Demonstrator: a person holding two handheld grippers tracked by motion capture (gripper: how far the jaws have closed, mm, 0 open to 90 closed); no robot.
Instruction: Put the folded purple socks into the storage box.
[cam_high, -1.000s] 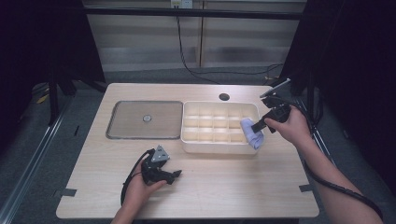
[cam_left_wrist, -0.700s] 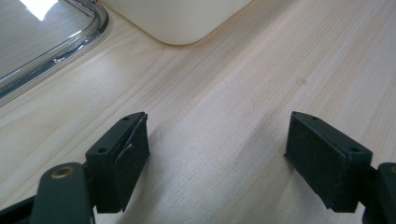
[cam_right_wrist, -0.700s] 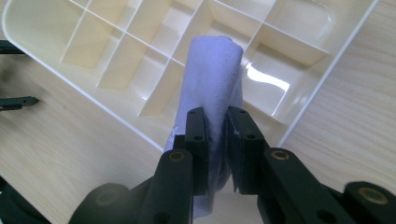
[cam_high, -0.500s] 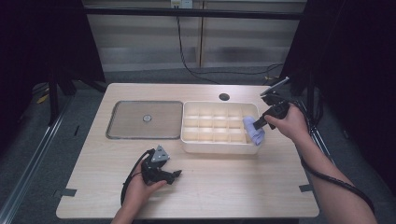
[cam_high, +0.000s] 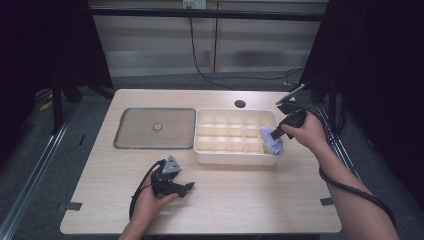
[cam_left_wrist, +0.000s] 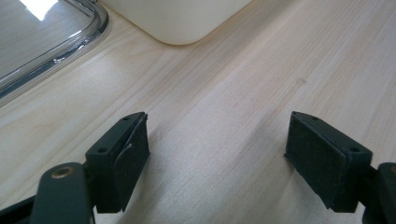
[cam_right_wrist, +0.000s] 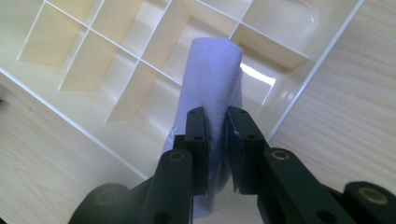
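Note:
My right gripper (cam_high: 280, 134) (cam_right_wrist: 215, 135) is shut on a rolled pale lavender cloth (cam_high: 271, 140) (cam_right_wrist: 212, 88). It holds the roll over the right end of a cream divided box (cam_high: 232, 137) (cam_right_wrist: 107, 88), above one of the near right compartments. Whether the cloth touches the box I cannot tell. My left gripper (cam_high: 187, 188) (cam_left_wrist: 217, 158) rests low on the wooden table (cam_high: 240, 195) in front of the box, its jaws wide open with only bare wood between them.
A clear flat lid (cam_high: 155, 127) (cam_left_wrist: 42, 42) with a small round knob lies left of the box. A dark round hole (cam_high: 240, 104) sits in the table behind the box. Black cables trail from both grippers. Bare wood runs along the near edge.
My right gripper has sunk a little with the cloth roll, moving left toward the box's right end. The left gripper has stayed put.

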